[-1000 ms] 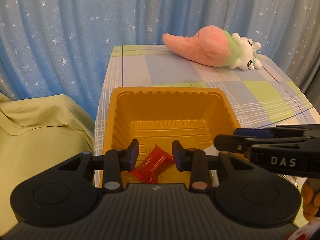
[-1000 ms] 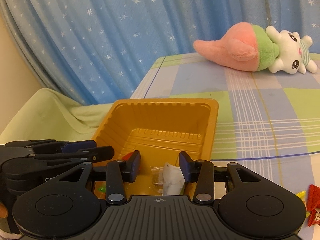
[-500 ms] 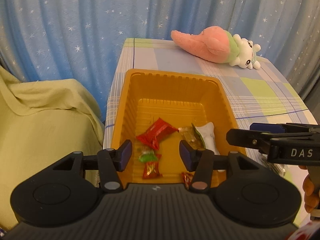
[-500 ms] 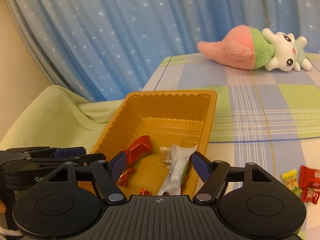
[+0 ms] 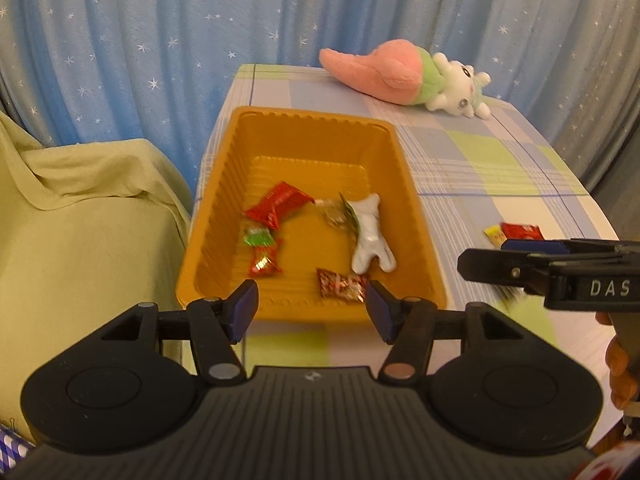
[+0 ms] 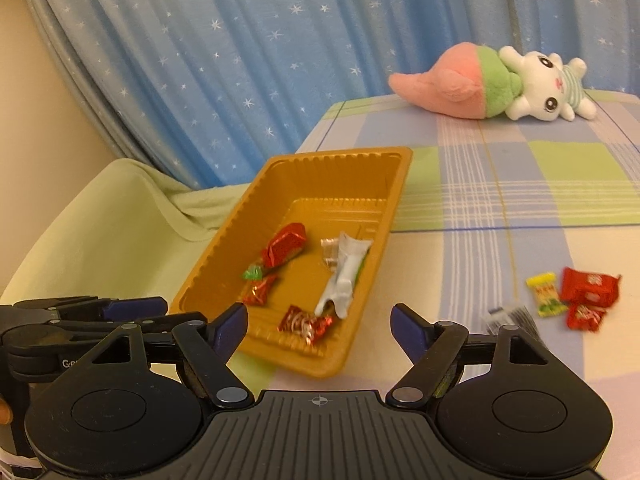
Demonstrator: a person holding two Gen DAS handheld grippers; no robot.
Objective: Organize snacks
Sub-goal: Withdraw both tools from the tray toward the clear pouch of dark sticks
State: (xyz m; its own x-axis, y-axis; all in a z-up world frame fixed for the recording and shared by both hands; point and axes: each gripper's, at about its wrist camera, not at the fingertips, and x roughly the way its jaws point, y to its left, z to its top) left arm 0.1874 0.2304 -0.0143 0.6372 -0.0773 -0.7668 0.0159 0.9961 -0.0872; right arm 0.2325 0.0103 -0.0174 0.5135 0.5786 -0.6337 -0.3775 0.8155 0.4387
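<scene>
Both grippers sit at the near end of the orange tray (image 5: 408, 184), nothing between the fingers. Left gripper (image 5: 311, 309) jaws have just been opening, now partly apart; right gripper (image 6: 319, 324) jaws too, now wide apart. In the tray: a red snack (image 5: 279, 204), a white packet (image 5: 370, 236) and a few small candies (image 5: 262, 250). Loose snacks (image 6: 576, 294) lie on the checked tablecloth (image 6: 500, 184) right of the tray. A plush toy (image 6: 492, 80) lies at the far edge, by the blue curtain (image 6: 240, 60)
</scene>
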